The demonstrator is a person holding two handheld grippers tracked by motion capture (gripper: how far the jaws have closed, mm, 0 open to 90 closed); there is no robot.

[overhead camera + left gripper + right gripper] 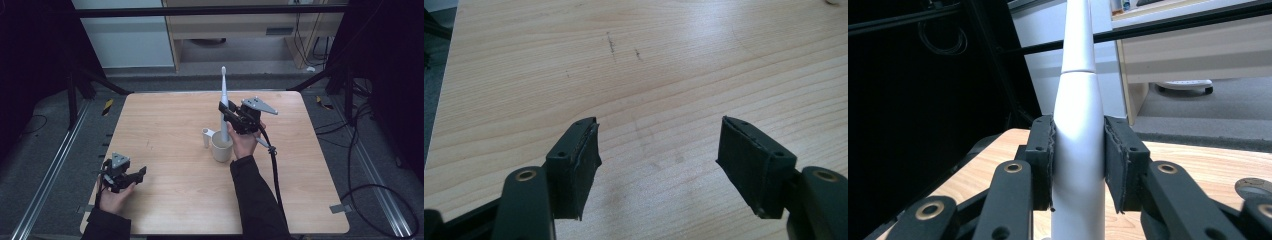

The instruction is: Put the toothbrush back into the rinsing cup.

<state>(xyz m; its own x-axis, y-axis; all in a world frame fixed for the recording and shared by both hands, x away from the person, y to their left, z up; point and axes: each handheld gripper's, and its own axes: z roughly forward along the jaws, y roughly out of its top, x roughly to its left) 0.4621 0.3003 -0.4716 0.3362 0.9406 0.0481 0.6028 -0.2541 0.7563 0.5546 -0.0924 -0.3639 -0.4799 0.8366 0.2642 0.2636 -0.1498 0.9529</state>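
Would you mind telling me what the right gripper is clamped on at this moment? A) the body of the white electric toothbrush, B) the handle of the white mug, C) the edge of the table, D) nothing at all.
A: in the right gripper view the pads of the right gripper press on both sides of the white electric toothbrush, held upright over the mug.

The high view sat above the person's side, looking forward and down across the whole tabletop (165, 125) to the floor beyond. The left gripper view rode low and close, facing down along its own black jaws at bare wood, the same near-left patch the high view covered. The right gripper view looked level past its jaws, very near the white toothbrush (1078, 150), which both it and the high view took in.
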